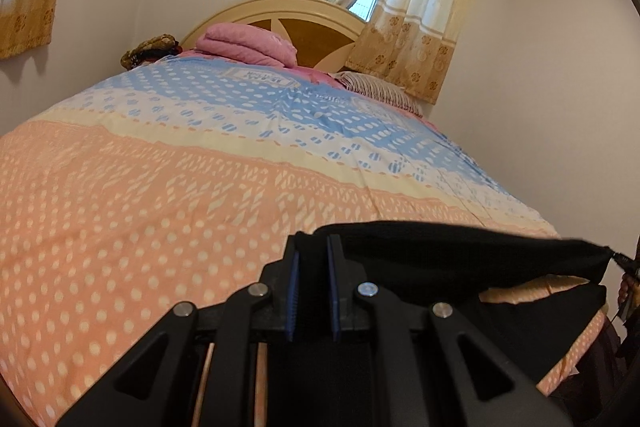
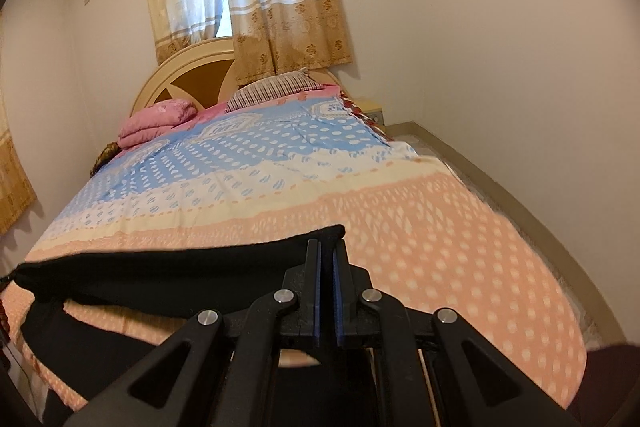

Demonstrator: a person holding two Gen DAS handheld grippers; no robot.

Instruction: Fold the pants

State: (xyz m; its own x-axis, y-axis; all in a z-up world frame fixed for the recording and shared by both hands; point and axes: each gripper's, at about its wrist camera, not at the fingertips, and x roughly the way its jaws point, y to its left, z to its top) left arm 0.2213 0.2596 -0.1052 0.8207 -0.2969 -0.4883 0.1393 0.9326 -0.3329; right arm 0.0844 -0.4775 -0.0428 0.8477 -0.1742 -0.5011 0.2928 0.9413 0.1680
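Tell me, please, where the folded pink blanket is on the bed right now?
The pink blanket lies at the head of the bed against the headboard: centre-left in the left wrist view, left of the striped pillow in the right wrist view.

Black pants stretched taut, lifted above bed, edge sagging

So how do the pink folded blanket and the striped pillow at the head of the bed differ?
The pink folded blanket is plain pink, while the striped pillow has dark and pale stripes. The blanket is folded into stacked layers; the pillow is one piece, lying tilted. The blanket sits by the wall-side corner, the pillow nearer the curtain. Both lie before the headboard.
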